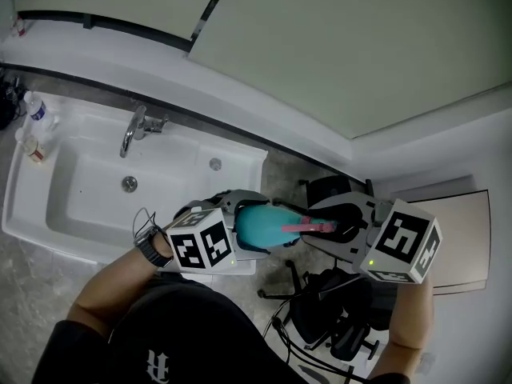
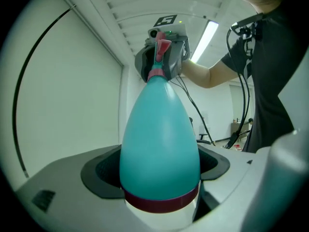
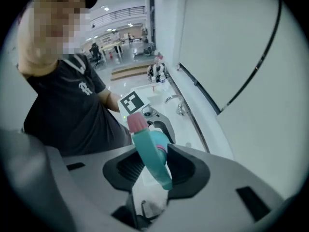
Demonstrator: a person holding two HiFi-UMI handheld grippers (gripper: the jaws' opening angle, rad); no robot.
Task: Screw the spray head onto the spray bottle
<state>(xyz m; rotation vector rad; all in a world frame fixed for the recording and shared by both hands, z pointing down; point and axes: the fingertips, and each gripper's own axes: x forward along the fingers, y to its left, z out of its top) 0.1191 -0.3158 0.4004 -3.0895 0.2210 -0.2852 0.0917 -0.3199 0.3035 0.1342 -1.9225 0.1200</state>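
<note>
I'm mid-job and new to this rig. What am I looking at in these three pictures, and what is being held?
No robot arm: a person holds hand tongs, each with a marker cube. The head view looks down from the person's head over a white sink; the other two look along each pair of tongs. The left tongs are closed on a teal teardrop-shaped plastic bottle. The right tongs grip the teal-and-pink spray head, which sits at the bottle's neck.
</note>
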